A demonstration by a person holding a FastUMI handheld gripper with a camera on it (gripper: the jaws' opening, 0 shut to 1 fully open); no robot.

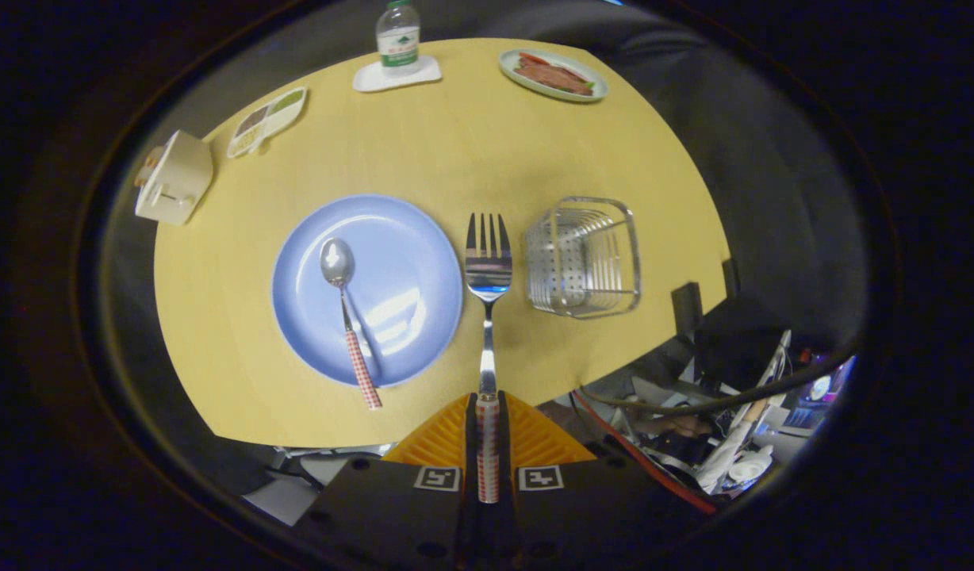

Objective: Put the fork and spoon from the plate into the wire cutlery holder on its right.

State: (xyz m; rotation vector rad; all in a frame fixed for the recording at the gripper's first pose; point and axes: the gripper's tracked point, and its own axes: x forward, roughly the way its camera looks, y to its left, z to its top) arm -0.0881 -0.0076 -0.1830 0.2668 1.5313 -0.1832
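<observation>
No readable text showing anywhere. Bottle (397, 36) at table's far edge wearing green-and-white label, lettering blurring out, too small to read. 2 square black-and-white marker tags (437, 478) sitting on gripper body, patterns only, no characters.

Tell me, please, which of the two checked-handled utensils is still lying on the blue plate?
The spoon lies on the plate; the fork is clamped by its handle in the gripper.

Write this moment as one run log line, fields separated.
gripper: shut on fork | fork: lifted, between plate and holder | spoon: on plate
</observation>
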